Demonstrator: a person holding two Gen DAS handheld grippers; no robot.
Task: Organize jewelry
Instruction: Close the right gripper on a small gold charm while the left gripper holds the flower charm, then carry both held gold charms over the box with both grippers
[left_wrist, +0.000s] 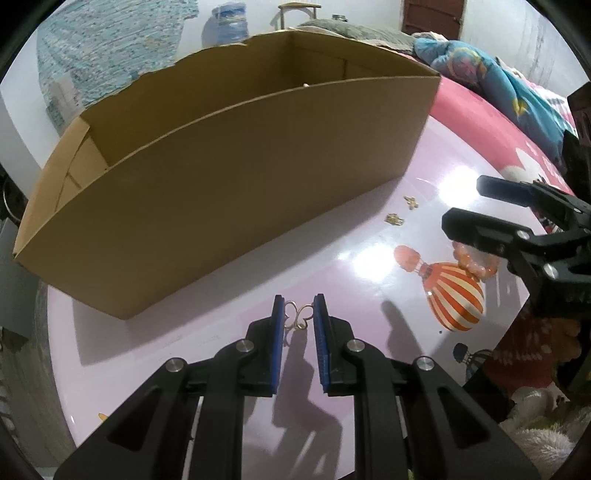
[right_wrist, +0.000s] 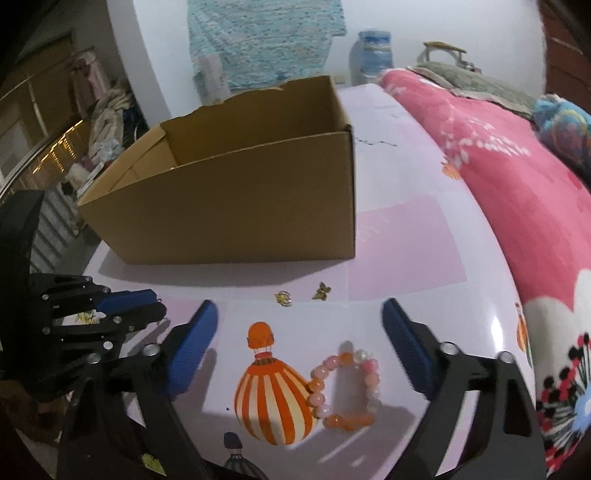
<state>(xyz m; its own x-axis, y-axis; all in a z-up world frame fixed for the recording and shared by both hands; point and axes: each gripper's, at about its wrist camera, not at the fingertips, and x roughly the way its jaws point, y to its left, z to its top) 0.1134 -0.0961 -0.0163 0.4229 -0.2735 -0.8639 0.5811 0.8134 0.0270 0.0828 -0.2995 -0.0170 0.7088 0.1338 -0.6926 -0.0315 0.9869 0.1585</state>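
Left tongs (left_wrist: 299, 314) pinch wire ring (left_wrist: 298, 316) — right tongs (right_wrist: 299, 325) wide.

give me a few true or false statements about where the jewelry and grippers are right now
1. The left gripper has a thin gold ring between its fingers. True.
2. The bead bracelet is inside the box. False: it lies on the table, in front of the open right gripper.
3. Two small gold pieces lie on the table near the box. True.
4. The right gripper is shut on the bracelet. False: its fingers stand wide apart.
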